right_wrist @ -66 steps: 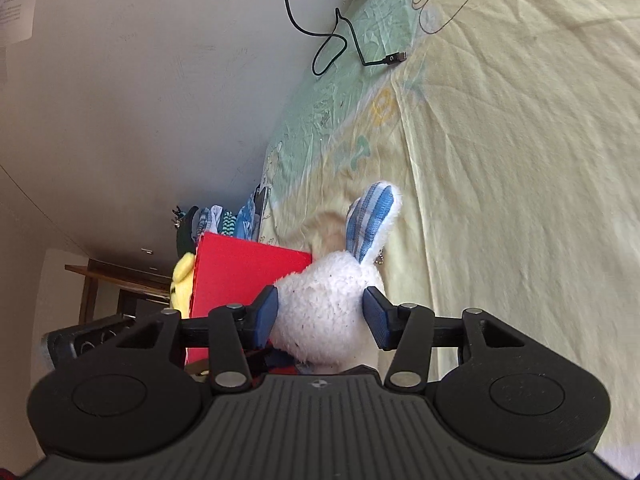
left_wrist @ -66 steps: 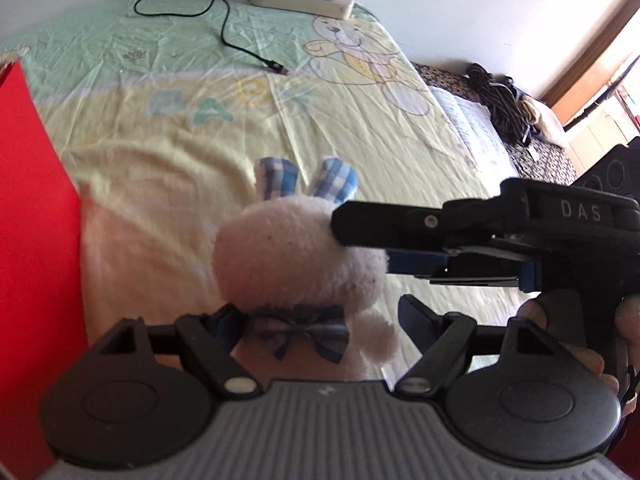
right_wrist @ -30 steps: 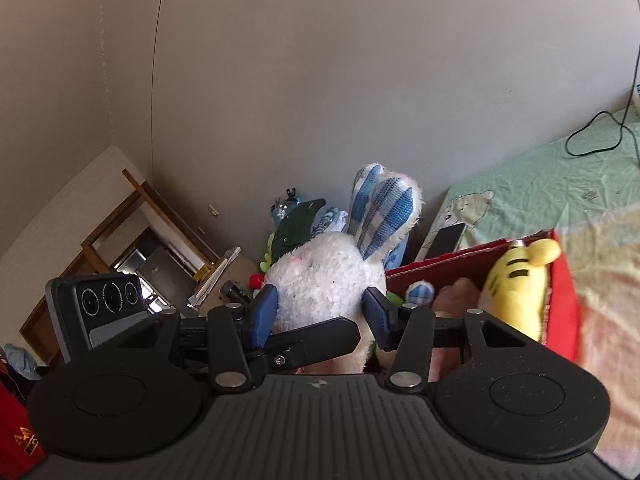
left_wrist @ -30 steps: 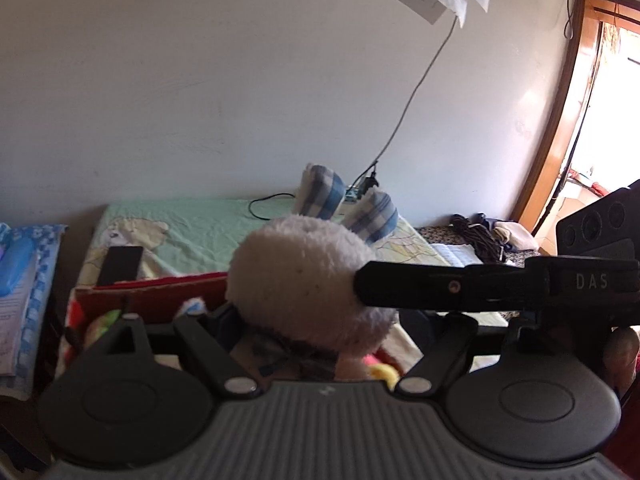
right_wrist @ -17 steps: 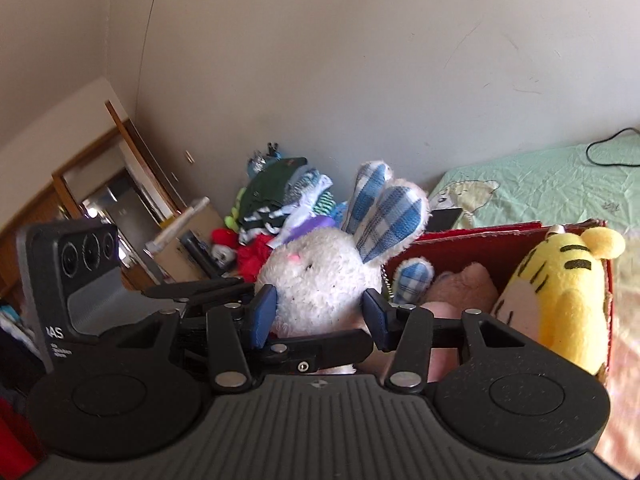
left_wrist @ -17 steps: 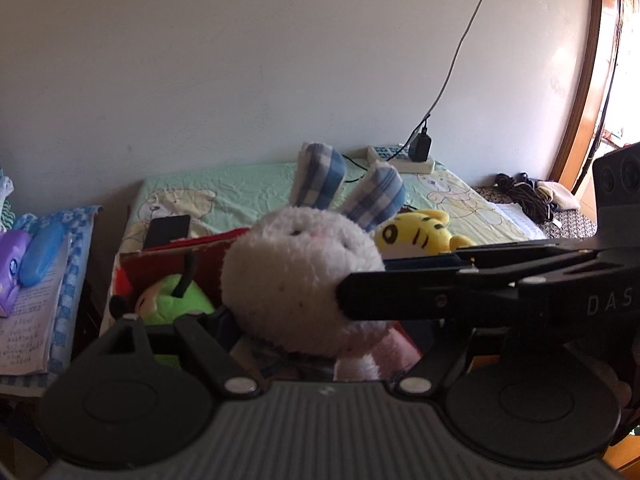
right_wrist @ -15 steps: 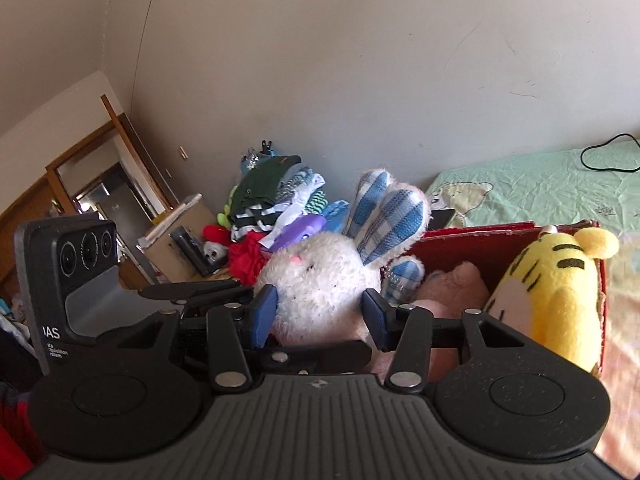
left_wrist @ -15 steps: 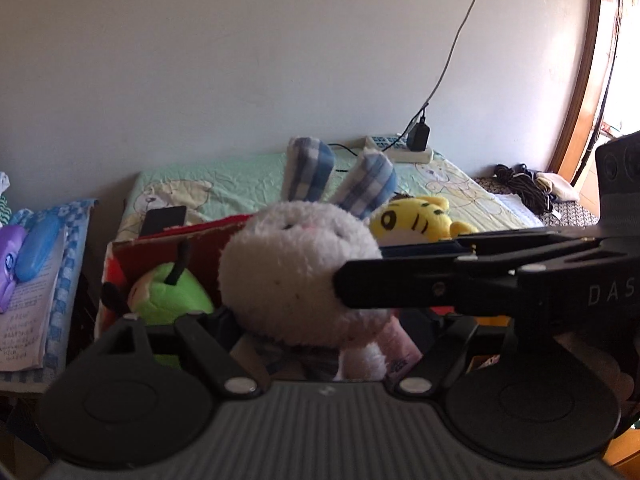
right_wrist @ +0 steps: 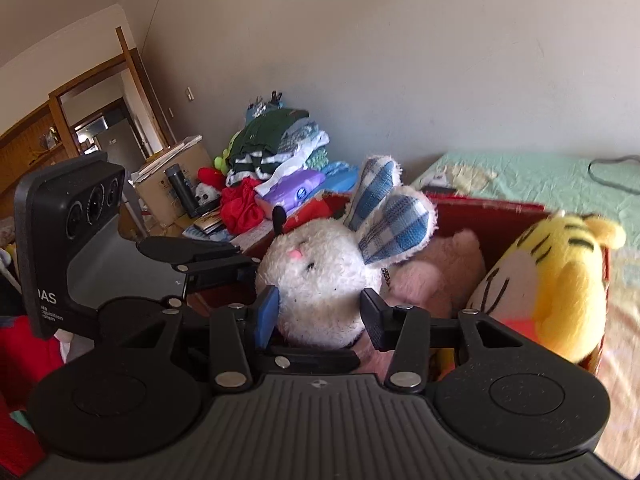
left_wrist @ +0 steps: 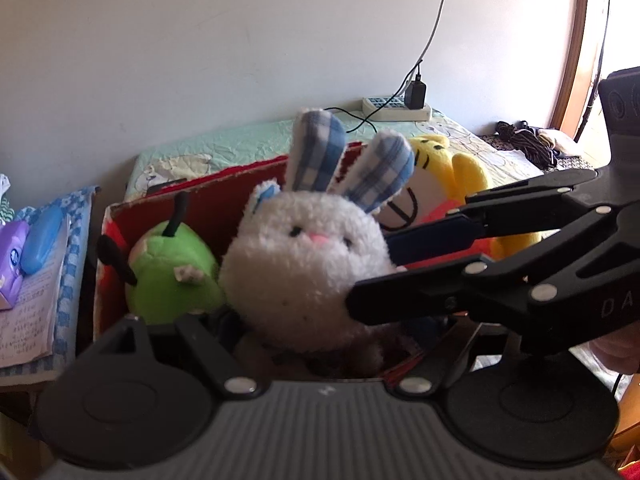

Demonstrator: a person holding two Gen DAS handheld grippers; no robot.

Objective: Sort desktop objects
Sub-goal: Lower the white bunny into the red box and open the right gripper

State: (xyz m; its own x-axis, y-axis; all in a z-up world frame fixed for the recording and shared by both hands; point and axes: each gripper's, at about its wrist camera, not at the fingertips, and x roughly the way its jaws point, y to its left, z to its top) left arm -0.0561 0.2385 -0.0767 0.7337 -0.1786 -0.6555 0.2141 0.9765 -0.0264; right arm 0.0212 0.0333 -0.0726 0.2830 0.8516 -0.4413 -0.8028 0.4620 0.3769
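**Desk:** What are we looking at?

**Me:** A white plush rabbit (left_wrist: 304, 272) with blue checked ears, upright at the open top of a red cardboard box (left_wrist: 208, 208). My right gripper (right_wrist: 318, 316) is clamped on its head, one blue pad against each side of the fur.

**Desk:** And your other gripper?

**Me:** My left gripper (left_wrist: 332, 328) reaches in under the rabbit's head, level with its body. The head hides both fingertips, so I cannot tell whether they are pressing on the toy or standing clear of it.

**Desk:** Is the rabbit actually inside the box?

**Me:** Its head and ears stand above the rim. The lower body is hidden behind my grippers, so I cannot say whether it rests on anything.

**Desk:** What's around it?

**Me:** A green plush (left_wrist: 168, 272) with a black stalk sits just beside it on one side. A yellow striped tiger plush (left_wrist: 460, 172) is on the other, and the right wrist view shows a pink plush (right_wrist: 444, 276) between rabbit and tiger. All three are in the box.

**Desk:** Setting?

**Me:** The box stands on a pale green sheet (left_wrist: 224, 148), with a power strip (left_wrist: 396, 104) against the wall behind. A heap of folded clothes (right_wrist: 276, 140) lies well apart, beyond the box.
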